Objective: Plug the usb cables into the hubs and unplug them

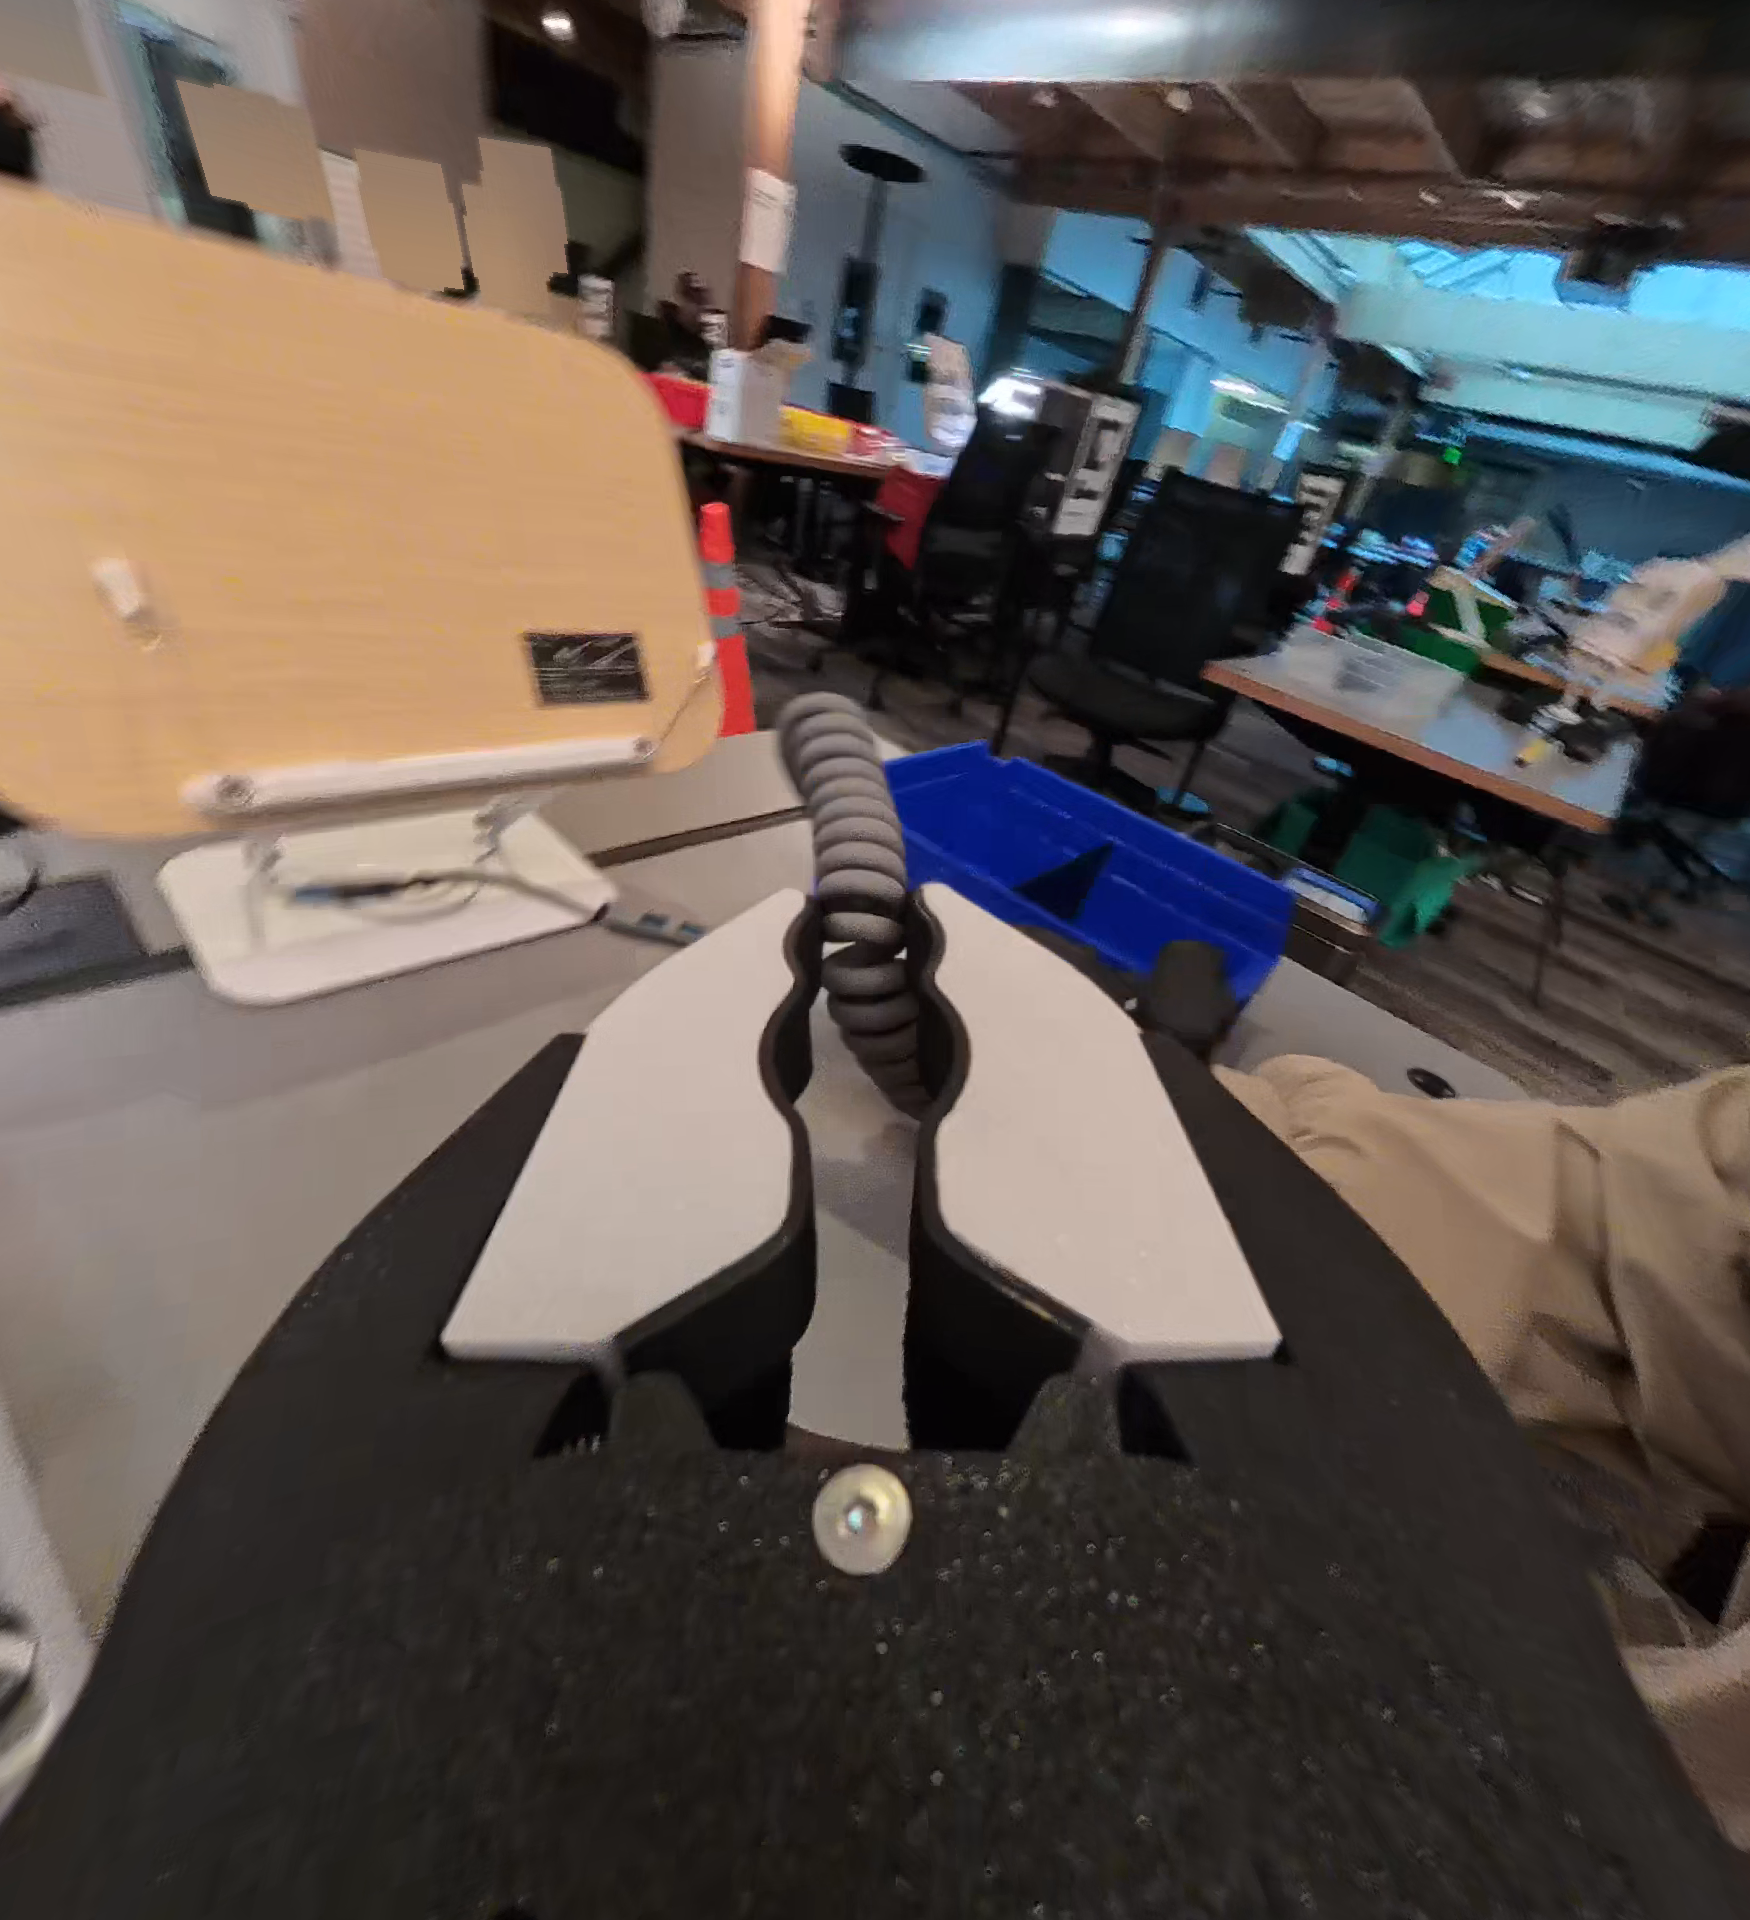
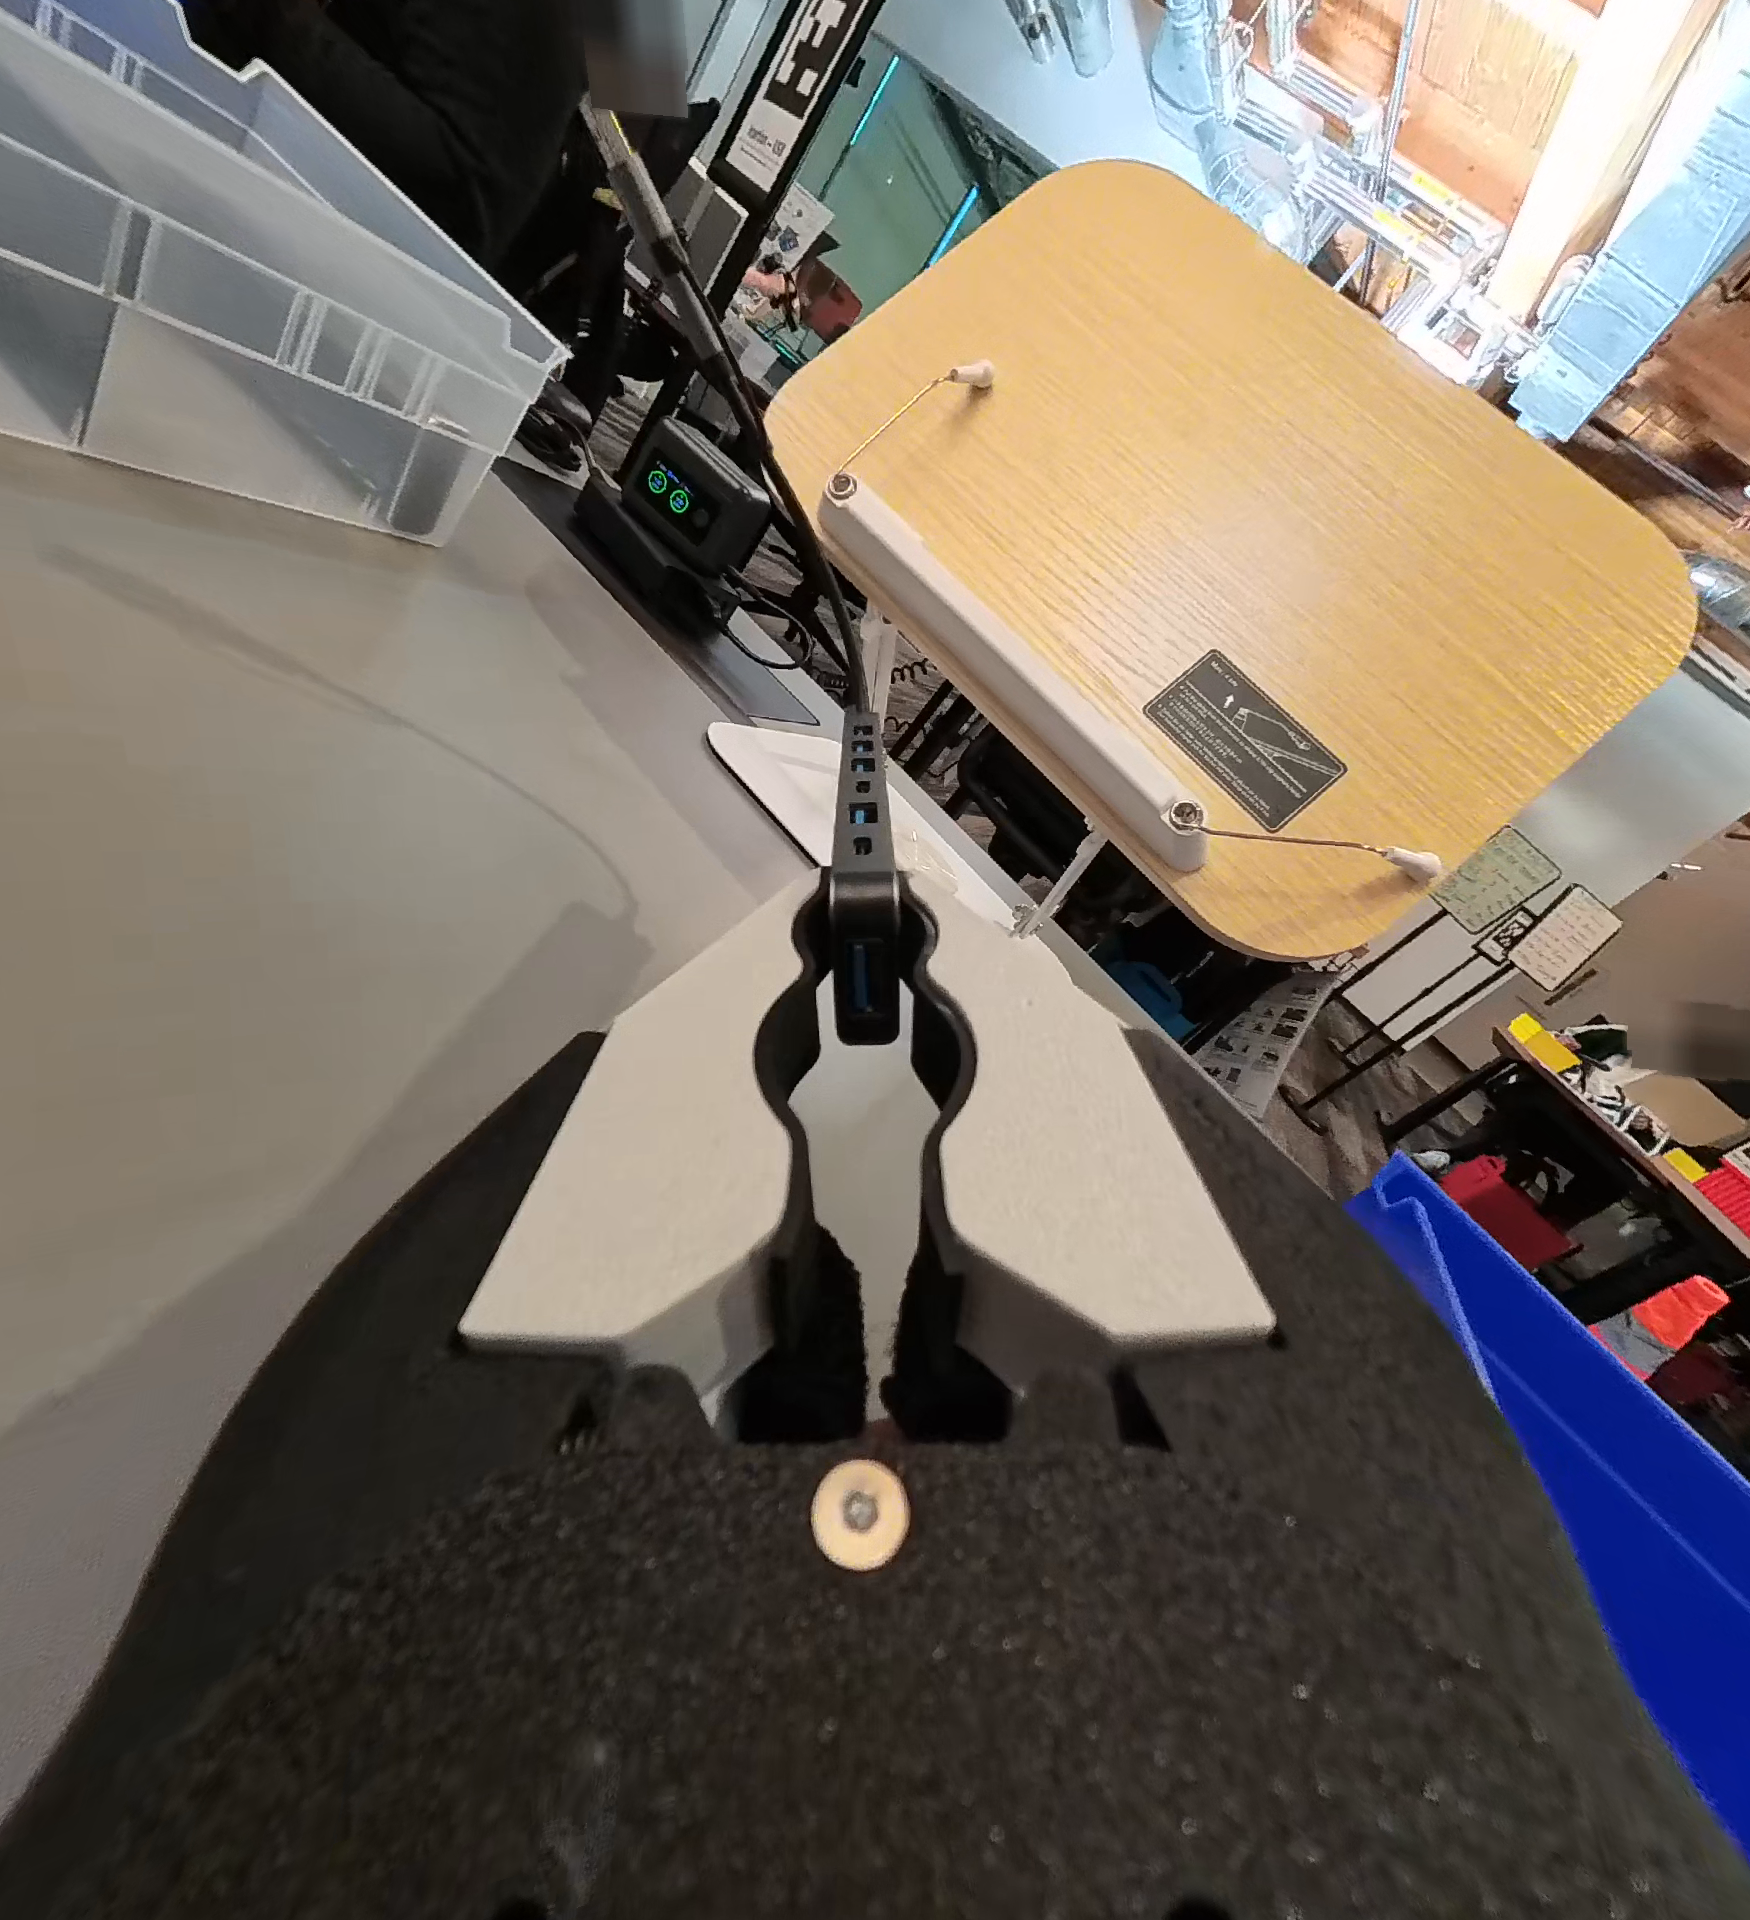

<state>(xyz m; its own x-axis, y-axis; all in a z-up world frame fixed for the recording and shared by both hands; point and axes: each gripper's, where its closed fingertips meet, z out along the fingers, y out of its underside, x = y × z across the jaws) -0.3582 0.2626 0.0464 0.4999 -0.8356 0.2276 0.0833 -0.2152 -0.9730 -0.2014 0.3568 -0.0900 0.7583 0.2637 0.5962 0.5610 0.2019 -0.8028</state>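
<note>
USB hub [image 2: 863,966] x1 — clamped in R tongs [image 2: 863,935]; L tongs [image 1: 863,935] pinch 1 coiled cable [image 1: 855,894].

matt, rubbery ribbed coiled cable [image 1: 855,914], grey; smooth black plastic usb hub [image 2: 863,935] with a glossy blue port. gripper fingers [image 1: 1047,1122] of matt, faintly grainy pale plastic on rough, speckled black foam. far: pale wood-grain board [image 2: 1266,540], satin, with white plastic ledge and bright metal screws. glossy blue plastic bin [image 1: 1089,862]; translucent clear plastic tray [image 2: 175,312]; smooth grey tabletop [image 2: 227,779]; beige cloth sleeve [image 1: 1577,1299].
</note>
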